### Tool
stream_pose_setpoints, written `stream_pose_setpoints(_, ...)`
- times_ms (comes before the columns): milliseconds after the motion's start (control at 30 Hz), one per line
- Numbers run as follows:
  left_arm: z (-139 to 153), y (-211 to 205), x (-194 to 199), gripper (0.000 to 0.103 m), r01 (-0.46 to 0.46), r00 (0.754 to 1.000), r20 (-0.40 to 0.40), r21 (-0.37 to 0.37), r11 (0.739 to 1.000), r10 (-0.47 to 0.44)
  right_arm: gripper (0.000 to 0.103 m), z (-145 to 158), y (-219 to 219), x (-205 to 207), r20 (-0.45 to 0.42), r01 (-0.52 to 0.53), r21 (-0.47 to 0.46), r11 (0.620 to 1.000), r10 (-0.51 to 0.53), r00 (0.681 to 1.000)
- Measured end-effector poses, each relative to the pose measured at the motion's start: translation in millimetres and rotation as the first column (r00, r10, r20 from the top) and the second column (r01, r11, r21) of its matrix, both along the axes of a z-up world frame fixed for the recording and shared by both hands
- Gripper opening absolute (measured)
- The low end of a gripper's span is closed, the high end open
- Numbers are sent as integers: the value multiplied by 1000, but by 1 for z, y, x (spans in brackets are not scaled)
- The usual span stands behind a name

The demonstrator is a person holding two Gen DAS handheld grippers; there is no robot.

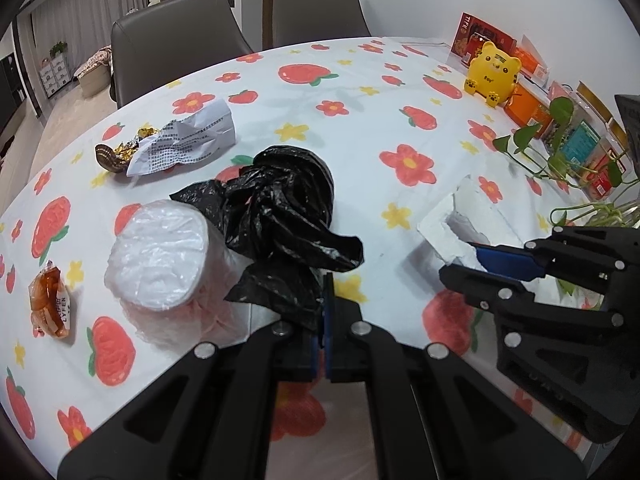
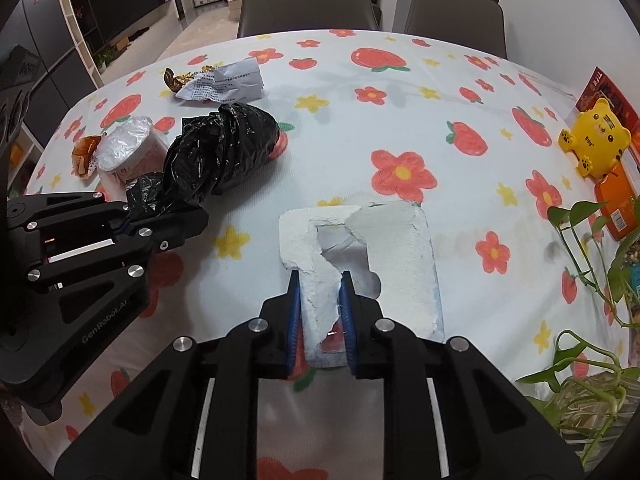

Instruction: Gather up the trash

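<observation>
Two grippers work: left gripper (image 1: 323, 320) pinches the crumpled black plastic bag (image 1: 280, 208); right gripper (image 2: 322, 312) clamps the broken white foam block (image 2: 360, 256). Nothing looks bagged yet; printed paper (image 1: 188, 140), plastic cup (image 1: 160, 260) and orange wrapper (image 1: 52, 300) lie loose on the table.

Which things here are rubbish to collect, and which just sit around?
For the job: black trash bag in left gripper, broken foam piece in right gripper, crumpled paper, gold wrapper, plastic cup, snack packet.

Just there: tiger toy, plant, chairs.
</observation>
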State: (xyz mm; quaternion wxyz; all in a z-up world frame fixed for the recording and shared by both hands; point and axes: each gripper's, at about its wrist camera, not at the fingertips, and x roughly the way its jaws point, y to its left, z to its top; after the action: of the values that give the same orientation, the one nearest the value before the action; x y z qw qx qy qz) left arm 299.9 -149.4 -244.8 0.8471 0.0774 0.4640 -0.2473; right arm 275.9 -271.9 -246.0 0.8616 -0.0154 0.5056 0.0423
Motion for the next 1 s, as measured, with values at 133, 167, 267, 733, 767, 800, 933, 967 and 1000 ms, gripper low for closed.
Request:
stream_pose_setpoints(133,7,0,-6,2,7,1000,9,-6,1000,-7,17,7,0,-5,5,13,17,1000,-13,1000)
stream_pose_setpoints(167,9,0,-8,2,9,1000,12,-7,1000,-9,17,9,0,-7,6,16,21,1000,-17,1000)
stream_pose_setpoints(267,17,0,-16,2,21,1000,23,-9,1000,-21,17,16,0,-15,9,24,34,999,-25,1000)
stream_pose_setpoints(733,65,19,-91,2,96,993,75,-42,994,-93,17,67,13,-84,51,81,42,996,-83,995)
stream_pose_setpoints(767,68,21,-97,2,103,992,77,-46,994,-99,17,71,15,-91,53,87,44,995,-89,995)
stream_pose_setpoints(800,71,23,-105,2,110,991,80,-50,993,-106,17,74,17,-99,55,93,46,995,-96,994)
stream_pose_setpoints(933,81,30,-136,2,143,986,95,-62,988,-137,17,86,27,-130,62,120,39,992,-122,991)
stream_pose_setpoints(967,84,32,-144,2,154,984,99,-65,986,-147,17,89,30,-140,65,128,37,991,-130,989)
stream_pose_setpoints(1000,87,34,-150,2,163,983,103,-68,984,-155,17,92,32,-148,67,134,36,990,-136,988)
